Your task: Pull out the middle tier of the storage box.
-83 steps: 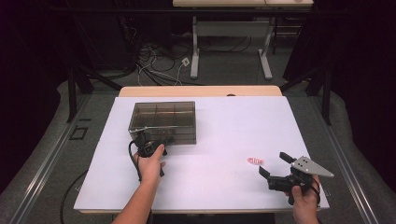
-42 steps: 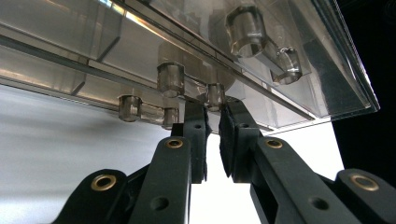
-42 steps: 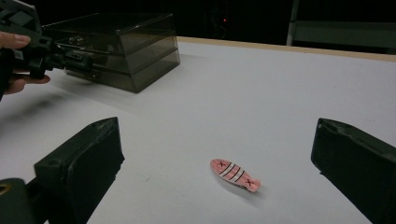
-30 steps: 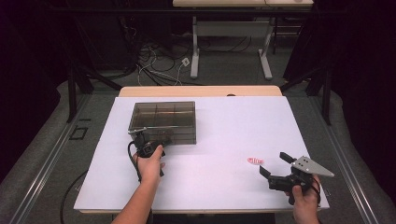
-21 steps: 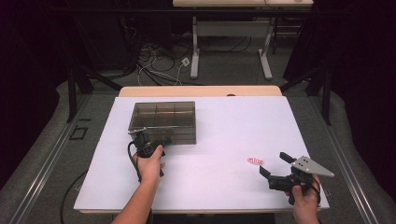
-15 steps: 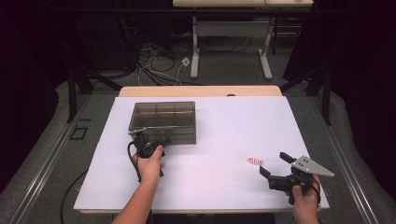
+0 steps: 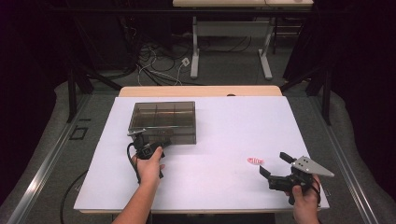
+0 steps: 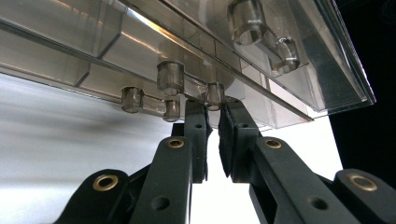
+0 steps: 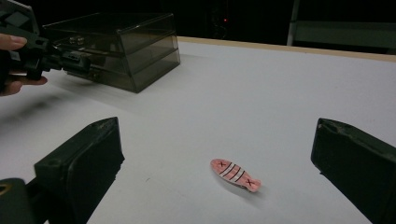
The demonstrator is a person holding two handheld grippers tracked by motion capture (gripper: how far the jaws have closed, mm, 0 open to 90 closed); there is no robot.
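Drawers of the smoky plastic box [image 7: 163, 122] look unopened: left gripper [image 8: 213, 103] pinches one small clear knob [image 8: 214, 93] (nearly closed). Right gripper [image 9: 212, 179] waits wide open near the pink fish [image 9: 235, 174], unlifted mid-table.

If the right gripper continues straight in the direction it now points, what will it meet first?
Probably the small pink fish-shaped piece, which lies flat on the white table just ahead of the right gripper and between its open jaws. Being so flat, the jaws might pass over it.

Bright white table [image 7: 224, 135], dark surroundings, soft shadows, glare on clear box [image 8: 261, 51]
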